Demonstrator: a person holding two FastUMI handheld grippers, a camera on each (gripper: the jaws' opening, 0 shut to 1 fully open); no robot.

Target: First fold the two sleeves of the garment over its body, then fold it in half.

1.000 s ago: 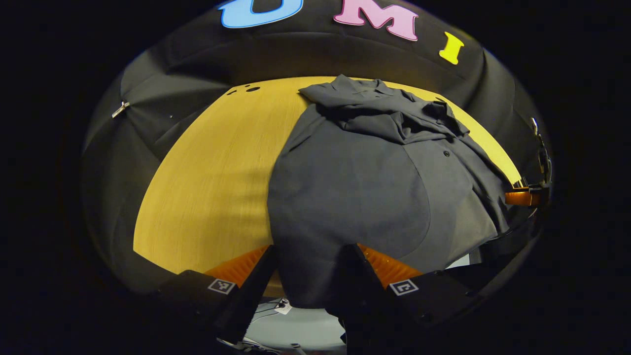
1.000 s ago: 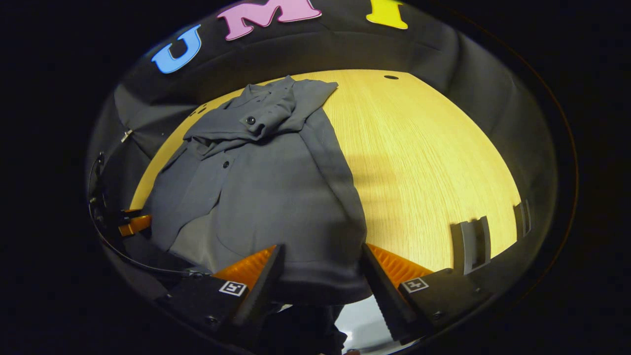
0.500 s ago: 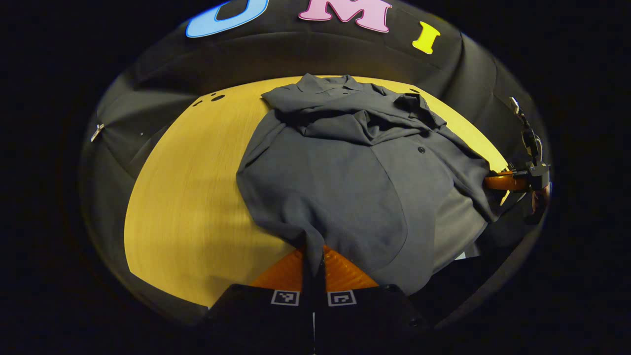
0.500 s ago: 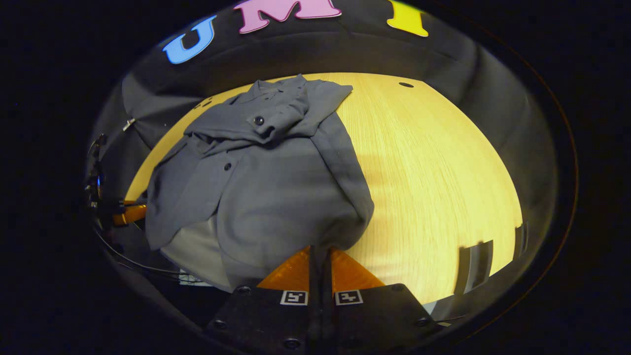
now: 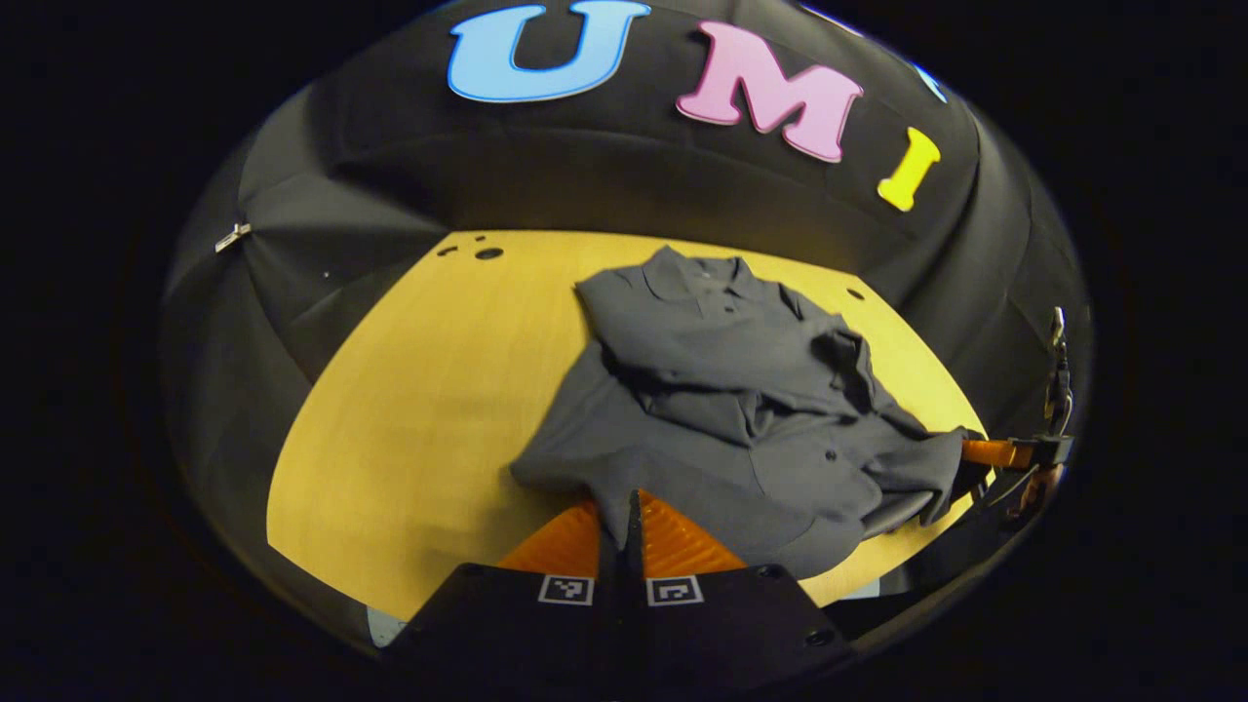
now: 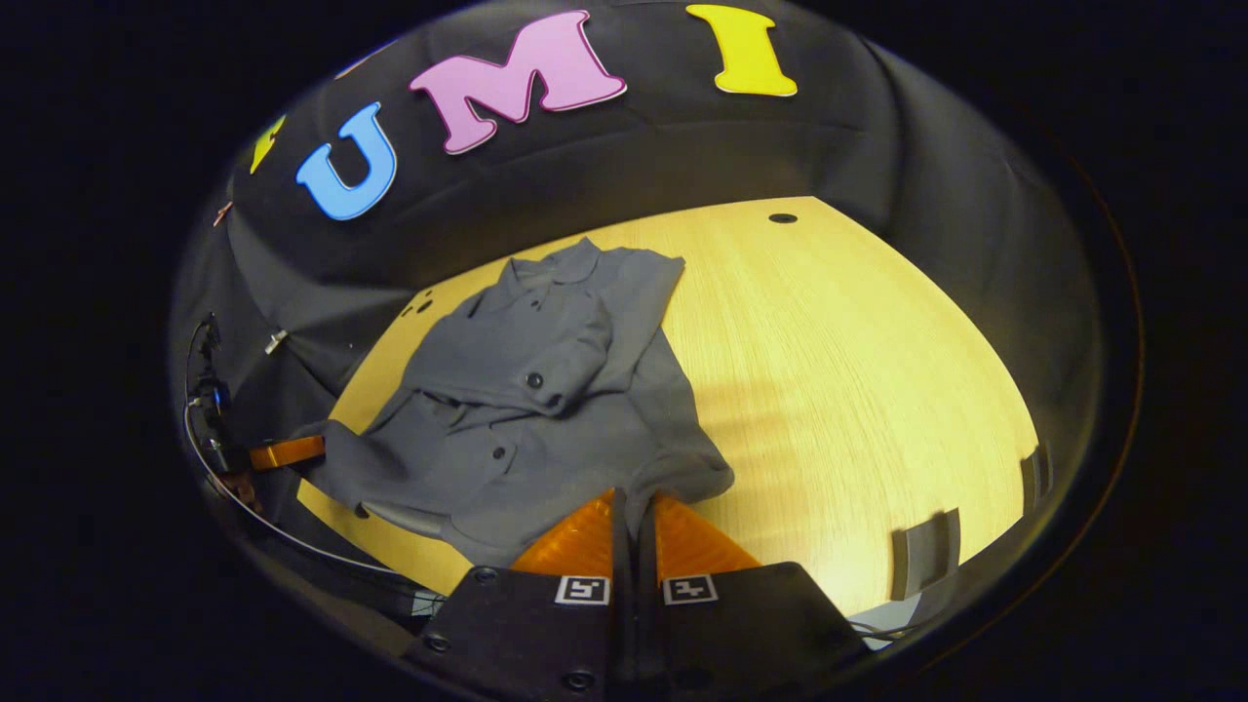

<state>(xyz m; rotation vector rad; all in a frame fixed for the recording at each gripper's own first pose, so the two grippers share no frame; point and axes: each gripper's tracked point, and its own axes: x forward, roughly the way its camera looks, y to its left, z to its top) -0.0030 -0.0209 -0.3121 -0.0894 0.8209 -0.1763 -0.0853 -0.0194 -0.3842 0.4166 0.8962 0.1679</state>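
Gripping the bottom hem of the grey garment at both near corners: left gripper closed on the hem's left corner, right gripper clamped on the right corner, jaws pinched narrow with cloth between. Lying on the yellow table, collar toward the far wall, both sleeves already crossed over the chest. Judged to be the fold-in-half step, hem lifted off the table. Calling next for carrying both corners forward together, level and evenly spaced, to land the hem at the collar without dragging the sleeves loose. Seeing no containers anywhere on the table.
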